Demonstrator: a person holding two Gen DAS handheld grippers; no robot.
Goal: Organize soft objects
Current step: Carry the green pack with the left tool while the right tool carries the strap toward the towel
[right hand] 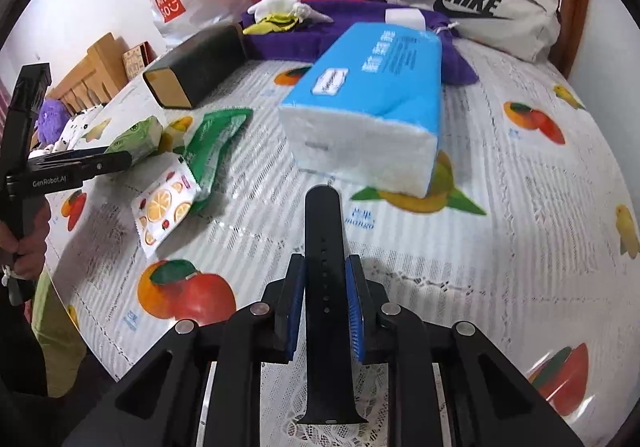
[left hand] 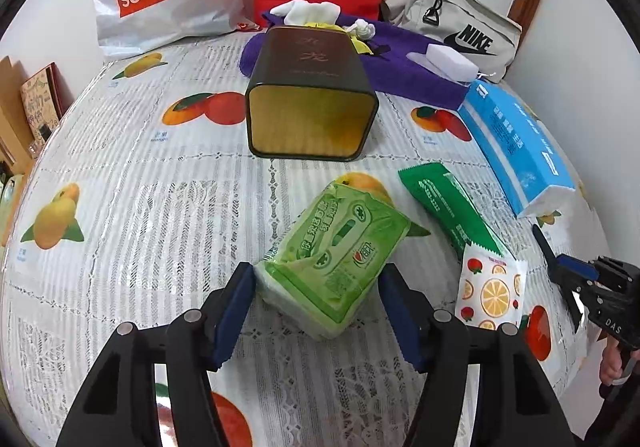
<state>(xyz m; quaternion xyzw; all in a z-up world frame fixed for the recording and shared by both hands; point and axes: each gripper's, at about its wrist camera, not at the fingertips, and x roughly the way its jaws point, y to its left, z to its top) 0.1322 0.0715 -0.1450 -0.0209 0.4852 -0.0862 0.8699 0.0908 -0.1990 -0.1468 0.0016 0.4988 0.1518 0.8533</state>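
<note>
We are straddling the green tissue pack [left hand: 336,259] with the wide-open left gripper [left hand: 316,311], pack's long axis pointing ahead; the right gripper [right hand: 325,307] is clamping a black strap [right hand: 323,247].

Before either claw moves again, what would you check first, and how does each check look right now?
1. Left gripper straddles the green tissue pack: ok.
2. Its pads squeeze the pack: not ok, a gap shows on one side.
3. Right gripper clamped on the black strap: ok.
4. Dark tin lies with its mouth facing the pack: ok.
5. Tin holds room inside: cannot tell.
</note>
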